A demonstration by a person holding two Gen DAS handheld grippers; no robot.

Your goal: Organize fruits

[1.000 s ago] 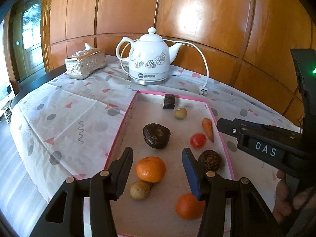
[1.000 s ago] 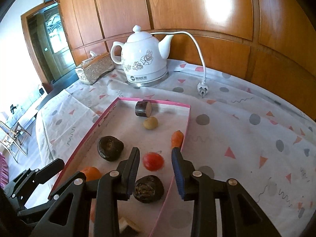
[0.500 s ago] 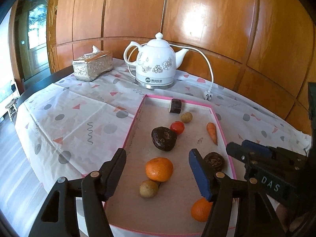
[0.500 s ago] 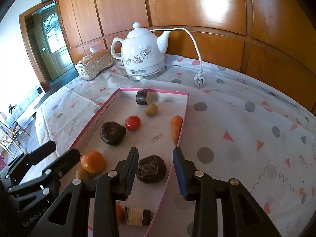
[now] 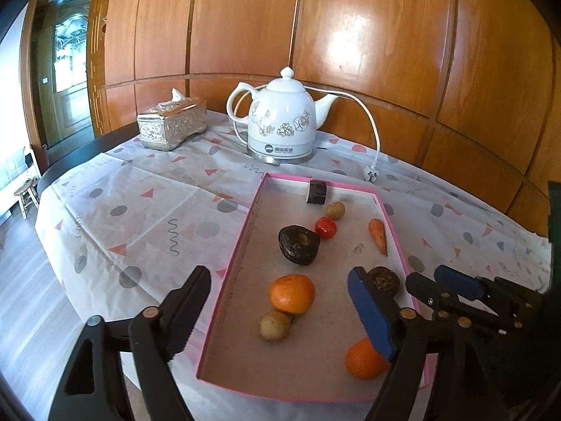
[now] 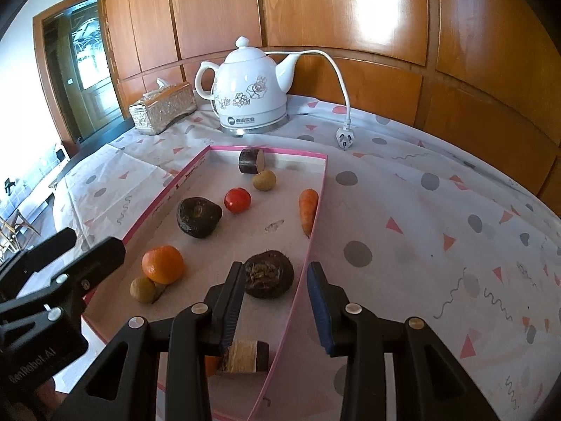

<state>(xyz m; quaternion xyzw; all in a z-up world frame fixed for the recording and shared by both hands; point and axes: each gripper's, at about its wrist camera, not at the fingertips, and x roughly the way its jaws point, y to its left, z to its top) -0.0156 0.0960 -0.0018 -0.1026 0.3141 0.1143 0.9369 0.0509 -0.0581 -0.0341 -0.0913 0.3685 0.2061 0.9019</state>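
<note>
A pink-rimmed tray (image 5: 252, 210) (image 6: 317, 221) holds two oranges (image 5: 292, 294) (image 5: 364, 359), a red tomato (image 5: 325, 227) (image 6: 237, 200), a carrot (image 5: 378, 235) (image 6: 308, 210), two dark rough fruits (image 5: 299, 244) (image 6: 269, 273), two small tan fruits (image 5: 275, 325) (image 6: 264, 180) and a dark cut piece (image 5: 317, 192) (image 6: 251, 161). My left gripper (image 5: 280, 308) is open and empty above the tray's near end. My right gripper (image 6: 275, 305) is open and empty over the tray's right rim, just behind a dark fruit. A second cut piece (image 6: 243, 356) lies under it.
A white kettle (image 5: 282, 122) (image 6: 250, 94) with a loose cord and plug (image 6: 343, 137) stands behind the tray. A silver tissue box (image 5: 171, 122) (image 6: 163, 107) sits at the back left. The patterned tablecloth (image 6: 438, 228) drops off at the left edge. Wood panelling is behind.
Both grippers have pulled back and risen from the tray. The tomato left the right gripper's reach and now rests beside the large dark fruit, further up the tray.
</note>
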